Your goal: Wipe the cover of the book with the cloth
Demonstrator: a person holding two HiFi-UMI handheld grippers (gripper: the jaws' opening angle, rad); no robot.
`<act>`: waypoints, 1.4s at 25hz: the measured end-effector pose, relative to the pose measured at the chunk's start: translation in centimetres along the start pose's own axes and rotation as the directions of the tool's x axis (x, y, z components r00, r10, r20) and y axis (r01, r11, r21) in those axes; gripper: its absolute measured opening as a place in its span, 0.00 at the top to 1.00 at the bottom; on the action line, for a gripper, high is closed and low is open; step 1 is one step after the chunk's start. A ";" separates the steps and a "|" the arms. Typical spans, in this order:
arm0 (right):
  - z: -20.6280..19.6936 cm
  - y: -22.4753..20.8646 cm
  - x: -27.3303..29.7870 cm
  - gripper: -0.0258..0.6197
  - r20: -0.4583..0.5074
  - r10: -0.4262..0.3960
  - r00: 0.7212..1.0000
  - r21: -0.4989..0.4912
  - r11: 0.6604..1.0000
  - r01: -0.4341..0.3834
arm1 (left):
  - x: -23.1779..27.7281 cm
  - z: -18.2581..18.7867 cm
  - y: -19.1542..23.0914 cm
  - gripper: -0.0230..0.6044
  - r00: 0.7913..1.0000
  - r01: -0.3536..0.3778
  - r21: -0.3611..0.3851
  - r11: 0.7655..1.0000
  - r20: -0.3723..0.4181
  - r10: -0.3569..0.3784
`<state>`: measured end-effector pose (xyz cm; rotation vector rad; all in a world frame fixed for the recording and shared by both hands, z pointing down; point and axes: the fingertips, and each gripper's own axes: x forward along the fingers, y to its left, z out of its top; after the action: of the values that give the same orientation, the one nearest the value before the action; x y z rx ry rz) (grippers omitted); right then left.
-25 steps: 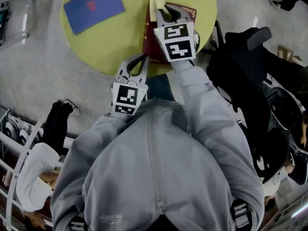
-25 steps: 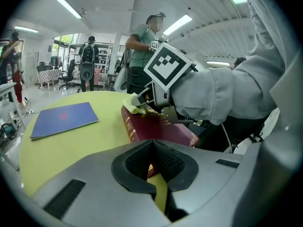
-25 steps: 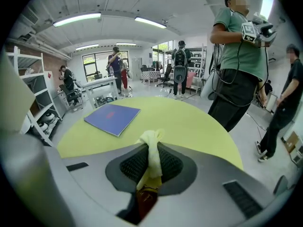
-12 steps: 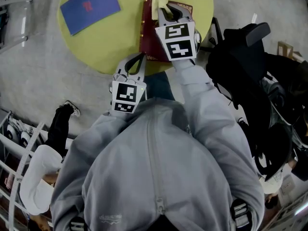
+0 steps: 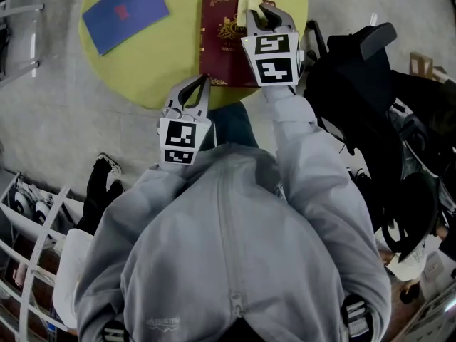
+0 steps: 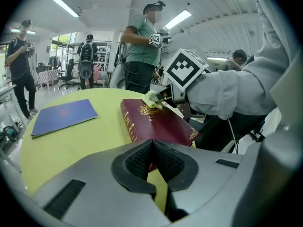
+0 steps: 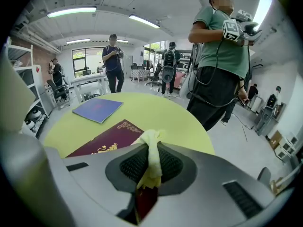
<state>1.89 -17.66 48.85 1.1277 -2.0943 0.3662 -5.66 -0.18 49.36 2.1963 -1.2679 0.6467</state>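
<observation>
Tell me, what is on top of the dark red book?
A pale yellow cloth, pinched in the right gripper, rests on the book at its far end. Whatever lies beneath cloth and gripper is covered.

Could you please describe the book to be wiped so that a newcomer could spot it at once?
Start at the round yellow-green table, at its edge nearest the person, where the right gripper holds a pale yellow cloth. The book lies flat there: thick and dark red with gold ornament, unlike the thin blue booklet apart to its left.
</observation>
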 end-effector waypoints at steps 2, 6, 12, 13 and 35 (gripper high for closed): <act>-0.5 -0.8 -0.3 0.87 -0.003 -0.018 1.000 0.007 1.000 0.018 | 0.0 0.0 -0.1 0.93 1.000 0.001 0.004 1.000 0.000 -0.001; -1.3 -2.2 -0.8 0.87 -0.009 -0.051 0.999 0.008 0.999 0.051 | 0.1 -0.1 -0.1 0.93 1.000 0.003 0.008 1.000 -0.002 -0.003; -2.1 -3.7 -1.5 0.87 -0.013 -0.091 0.996 -0.018 0.996 0.090 | 0.1 -0.1 -0.3 0.93 1.000 0.001 0.019 1.000 -0.002 -0.001; -2.3 -4.0 -1.6 0.87 -0.015 -0.096 0.995 -0.016 0.995 0.096 | 0.2 -0.1 -0.3 0.93 1.000 0.000 0.019 1.000 -0.002 0.000; -1.8 -6.5 -7.7 0.87 0.062 -0.164 0.984 0.068 0.985 0.160 | 0.1 -0.1 -0.5 0.93 1.000 -0.001 0.027 1.000 -0.008 0.001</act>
<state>10.82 -15.75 44.08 1.3545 -2.0433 0.3214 -5.17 0.05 49.42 2.2134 -1.2635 0.6759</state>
